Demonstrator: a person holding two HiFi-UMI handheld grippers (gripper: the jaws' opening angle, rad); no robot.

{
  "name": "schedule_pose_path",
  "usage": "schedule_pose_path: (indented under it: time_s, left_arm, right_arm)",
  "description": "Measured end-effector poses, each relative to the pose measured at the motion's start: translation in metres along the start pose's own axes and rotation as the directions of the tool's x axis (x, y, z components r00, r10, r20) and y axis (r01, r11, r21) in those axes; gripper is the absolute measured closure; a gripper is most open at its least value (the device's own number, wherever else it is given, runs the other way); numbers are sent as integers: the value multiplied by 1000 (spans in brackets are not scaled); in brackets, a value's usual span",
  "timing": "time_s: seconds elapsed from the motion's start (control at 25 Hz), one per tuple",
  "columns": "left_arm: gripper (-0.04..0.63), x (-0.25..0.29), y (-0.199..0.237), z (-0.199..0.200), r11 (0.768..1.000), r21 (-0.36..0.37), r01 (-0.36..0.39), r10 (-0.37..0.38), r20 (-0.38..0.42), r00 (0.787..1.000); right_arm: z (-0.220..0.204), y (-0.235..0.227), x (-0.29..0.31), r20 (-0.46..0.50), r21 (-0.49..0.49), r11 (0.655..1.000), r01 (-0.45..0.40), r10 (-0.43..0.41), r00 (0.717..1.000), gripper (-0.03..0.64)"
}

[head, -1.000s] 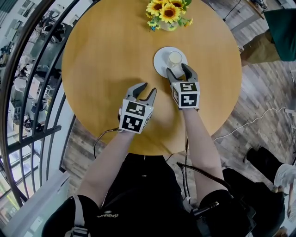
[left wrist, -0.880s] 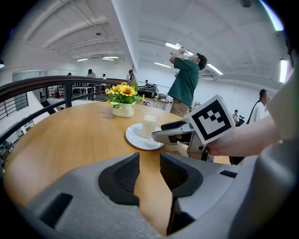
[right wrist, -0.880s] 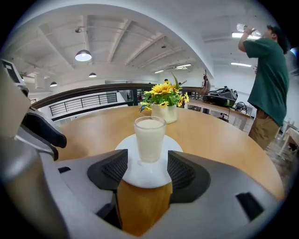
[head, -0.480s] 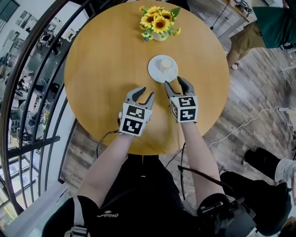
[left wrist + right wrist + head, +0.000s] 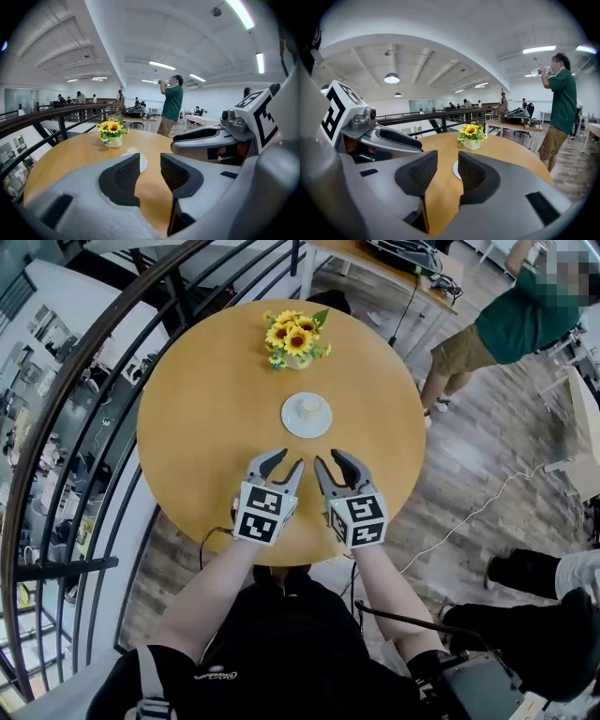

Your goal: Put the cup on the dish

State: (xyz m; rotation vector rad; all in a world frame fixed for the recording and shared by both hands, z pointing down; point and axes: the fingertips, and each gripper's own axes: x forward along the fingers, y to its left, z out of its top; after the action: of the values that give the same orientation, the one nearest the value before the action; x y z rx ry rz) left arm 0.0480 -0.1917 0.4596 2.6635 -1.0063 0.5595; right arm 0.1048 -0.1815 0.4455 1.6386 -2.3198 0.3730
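The right gripper [image 5: 441, 168] is drawn back from the dish [image 5: 291, 419] and raised clear of the table [image 5: 202, 390]. A second ago it was reaching over the dish with its jaws spread on either side of the cup [image 5: 310, 409]. Its jaws have just been closing and are now left only a narrow gap apart; nothing is held between them, and only bare tabletop and the dish's edge are seen through the gap. The left gripper [image 5: 150, 171] is likewise lifted and held just beside it, its jaws a little apart and empty.

The cup is seen upright on the white dish near the middle of the table, with the pot of sunflowers [image 5: 295, 337] beyond it. Both grippers are well apart from it. The release is judged complete and the placement done, so that only a withdrawal remains.
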Motion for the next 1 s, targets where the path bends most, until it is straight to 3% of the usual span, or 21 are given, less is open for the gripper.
schedule_pose_path:
  time_s: [0.44,1.0]
  left_arm:
    - [456,-49,-33,38,995,93,26,-32,68,997]
    - [456,-65,-25,38,997,73,-7,0,92,996]
  right_arm:
    - [33,31,-57,81,44,999,-22,18,997,483]
    - [43,48,-53,83,28,998,-63,60,995,486]
